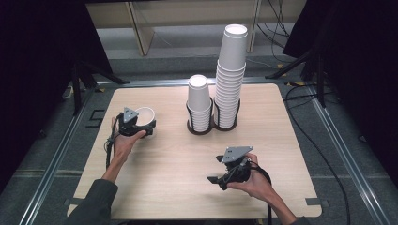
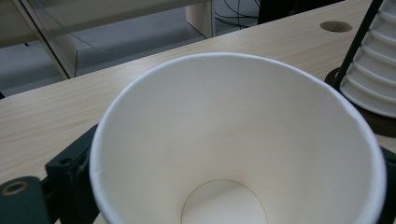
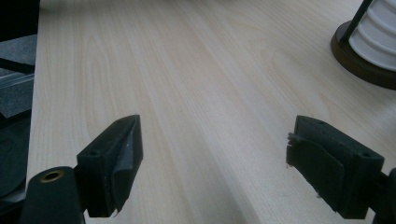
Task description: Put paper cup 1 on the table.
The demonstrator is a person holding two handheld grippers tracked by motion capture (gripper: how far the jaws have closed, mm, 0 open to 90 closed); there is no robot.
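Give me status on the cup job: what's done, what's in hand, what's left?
Done: one paper cup stands upright on the table, apart from the two stacks.
In hand: the left gripper is at that cup, jaws either side of it; whether the pads press is unclear. The right gripper rests open and empty near the front edge.
Left, probably: the short stack and tall stack in the holder look otherwise untouched.

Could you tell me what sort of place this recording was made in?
Probably a lab or recording studio, not a home: a bare light wooden table on a grey floor, black curtains on both sides, loose black cables trailing across the floor, and a metal rail along the table.
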